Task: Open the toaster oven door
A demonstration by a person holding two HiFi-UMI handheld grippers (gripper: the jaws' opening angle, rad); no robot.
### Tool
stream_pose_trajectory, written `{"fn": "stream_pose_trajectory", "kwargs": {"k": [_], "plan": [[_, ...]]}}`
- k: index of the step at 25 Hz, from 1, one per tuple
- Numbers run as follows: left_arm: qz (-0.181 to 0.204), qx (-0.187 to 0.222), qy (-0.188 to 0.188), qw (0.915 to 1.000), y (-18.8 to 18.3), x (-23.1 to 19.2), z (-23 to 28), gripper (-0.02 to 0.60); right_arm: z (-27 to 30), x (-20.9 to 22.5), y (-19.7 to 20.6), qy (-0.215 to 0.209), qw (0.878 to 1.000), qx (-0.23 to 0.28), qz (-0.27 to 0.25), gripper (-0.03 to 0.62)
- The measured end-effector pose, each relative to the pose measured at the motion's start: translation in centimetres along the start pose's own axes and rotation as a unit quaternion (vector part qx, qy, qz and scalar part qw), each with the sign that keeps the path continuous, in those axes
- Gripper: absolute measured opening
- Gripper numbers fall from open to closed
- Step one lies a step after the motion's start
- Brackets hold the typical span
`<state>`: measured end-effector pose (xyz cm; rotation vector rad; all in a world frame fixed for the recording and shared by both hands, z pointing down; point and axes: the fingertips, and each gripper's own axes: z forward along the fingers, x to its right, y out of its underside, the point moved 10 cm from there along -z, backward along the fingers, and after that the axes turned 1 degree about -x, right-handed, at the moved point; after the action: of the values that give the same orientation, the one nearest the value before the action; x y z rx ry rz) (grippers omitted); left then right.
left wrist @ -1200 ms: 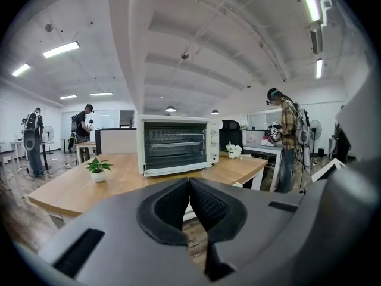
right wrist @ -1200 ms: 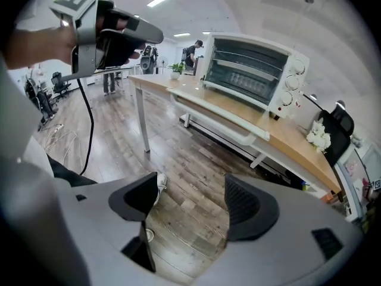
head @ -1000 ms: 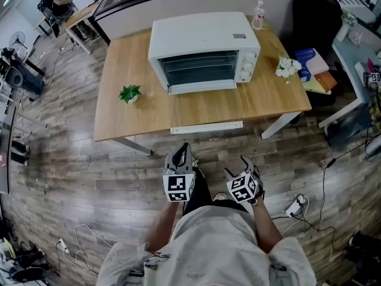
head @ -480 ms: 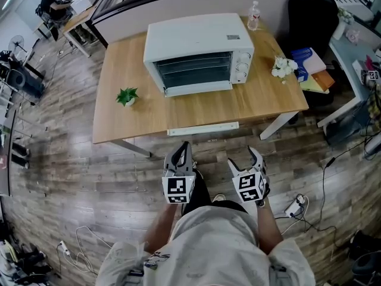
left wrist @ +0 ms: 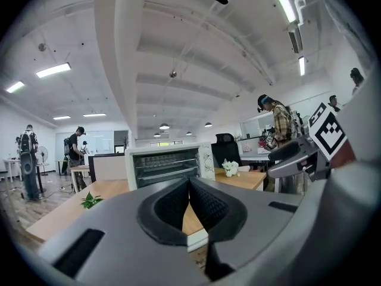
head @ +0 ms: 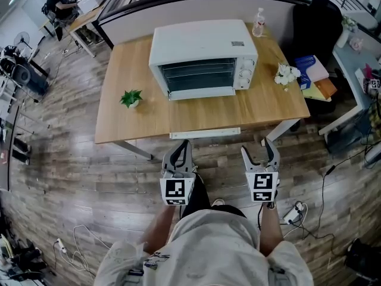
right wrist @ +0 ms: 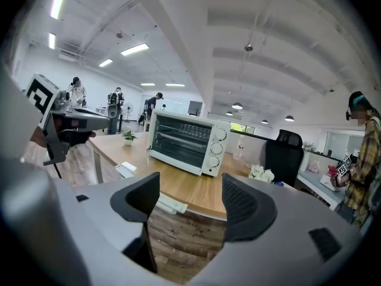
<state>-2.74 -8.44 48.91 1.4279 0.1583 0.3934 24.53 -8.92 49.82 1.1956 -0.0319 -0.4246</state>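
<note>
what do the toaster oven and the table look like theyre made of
Toaster oven: looks like painted sheet metal, smooth matte white casing; its door seems to be clear glass, since the wire racks show through. Table: wood or wood-look laminate, light with straight grain lines and a smooth low sheen; which one can't be told.

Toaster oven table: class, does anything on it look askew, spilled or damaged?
Nothing stands out. The toaster oven stands level with its door shut, the small plant and the bottle are upright, and nothing is spilled.
</note>
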Motion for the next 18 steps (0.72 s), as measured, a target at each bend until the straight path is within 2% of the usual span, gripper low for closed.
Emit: {"fn": "stream_pose_trajectory", "kwargs": {"k": [8,12,18], "plan": [[0.001,0.031,-0.020,0.9993,-2.3,-1.3,-0.5,0.014,-1.7,2.5,-3.2,0.031,0.995,0.087,0.036,0.320],[0.004,0.036,-0.031,0.9988,-2.9,-1.7,-1.0,0.014,-2.0,2.9,-4.0,0.050,0.993,0.103,0.029,0.308],[0.005,0.043,-0.040,0.9983,-3.3,-2.0,-1.3,0.014,-2.3,2.6,-4.3,0.047,0.992,0.116,0.036,0.301]]}}
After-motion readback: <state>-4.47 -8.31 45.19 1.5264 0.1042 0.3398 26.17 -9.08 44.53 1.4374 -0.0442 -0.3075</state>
